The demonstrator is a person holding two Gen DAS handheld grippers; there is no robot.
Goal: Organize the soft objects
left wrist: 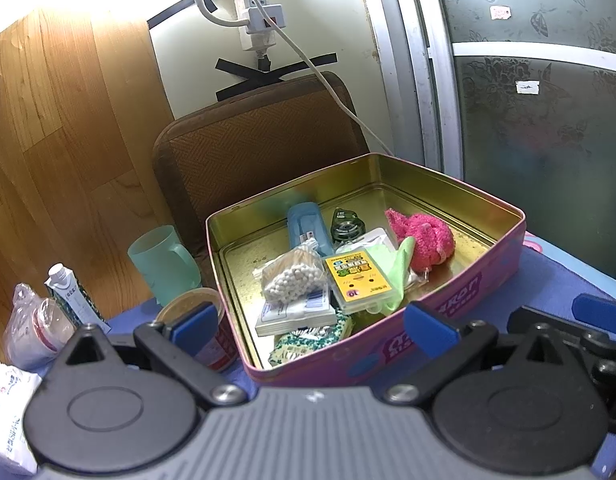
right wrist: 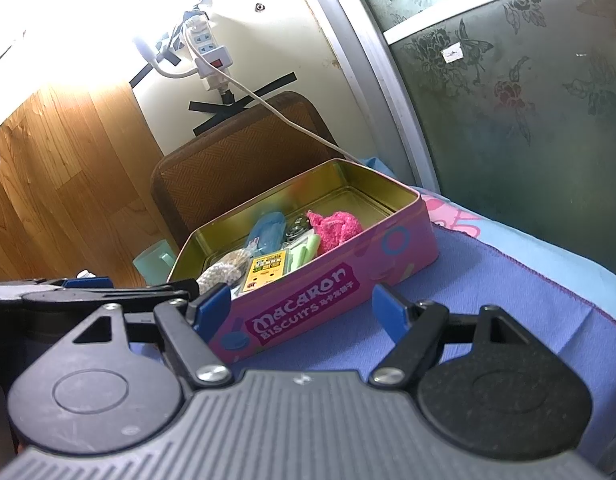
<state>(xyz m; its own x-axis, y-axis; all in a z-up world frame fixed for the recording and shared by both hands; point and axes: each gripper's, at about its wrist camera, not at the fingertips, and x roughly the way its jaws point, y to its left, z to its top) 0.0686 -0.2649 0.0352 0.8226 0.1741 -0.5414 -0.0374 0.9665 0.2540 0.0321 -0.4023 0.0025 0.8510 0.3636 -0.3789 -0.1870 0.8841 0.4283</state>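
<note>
The left gripper (left wrist: 312, 322) hovered with its blue-padded jaws spread wide and empty just before the near wall of the pink macaron biscuit tin (left wrist: 440, 312), which stood open on a blue cloth (right wrist: 488, 292) over the desk. The right gripper (right wrist: 301, 308) was likewise released, grasping nothing, in front of the tin's lettered side. Inside the tin, a fluffy pink soft toy (left wrist: 426, 240) lay toward the right wall, touching a green pouch (left wrist: 398, 264). Beside them sat a yellow card case (left wrist: 358, 276), a bag of cotton swabs (left wrist: 293, 274), a blue case (left wrist: 308, 228) and a correction tape roller (left wrist: 345, 226). A teal mug (left wrist: 163, 262) stood left of the tin.
</note>
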